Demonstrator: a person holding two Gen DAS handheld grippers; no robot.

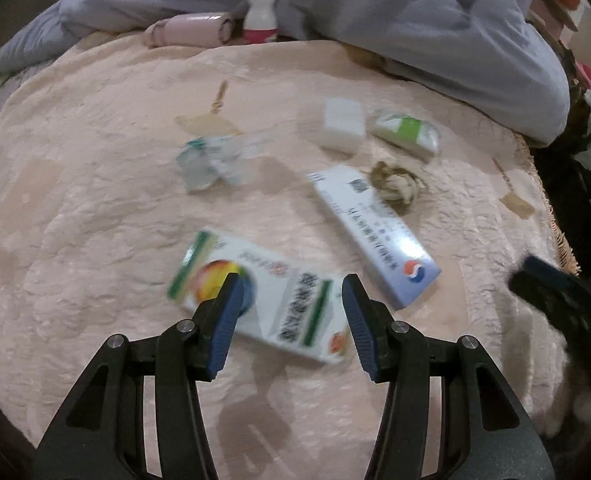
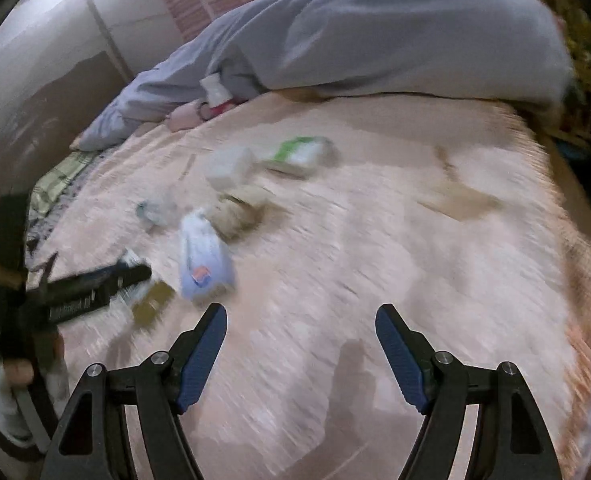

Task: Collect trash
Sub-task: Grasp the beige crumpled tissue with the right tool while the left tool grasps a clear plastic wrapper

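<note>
Risks. The pink fleece blanket (image 1: 95,208) is soft and lumpy; if a finger digs into it under a flat carton, the pile could be pinched along with the trash, or the carton could be pushed away instead of caught. Both views are smeared, the right wrist view heavily, so aim at thin items is likely poor until the hands settle. The litter is crowded: the blue-and-white carton (image 1: 375,236) touches the brownish crumpled wad (image 1: 397,184), so a close on one could drag the other. The two tools work near each other; the right gripper's dark body shows at the right edge of the left wrist view, so a clash is possible if both go for the middle cartons. The crumpled clear wrapper (image 1: 211,160) is light and may slip from the pads. The pink-and-white bottle (image 1: 260,18) and pale pink tube (image 1: 187,30) at the grey duvet (image 1: 415,20) edge may not be trash; I cannot tell.

Positions. Left gripper (image 1: 291,286): jaws apart, nothing between the pads, held over the bed. The green-striped medicine carton (image 1: 271,300) lies flat directly behind its fingertips, set diagonally; whether the tips touch it cannot be told. The blue-and-white carton is just to the right. Farther off: white block (image 1: 341,124), green-and-white packet (image 1: 409,132), tan paper scrap (image 1: 209,124).

Right gripper (image 2: 301,316): jaws wide, empty, bare blanket ahead. The blue-and-white carton (image 2: 205,256) lies just beyond its left finger; the rest of the litter is farther up and left.
</note>
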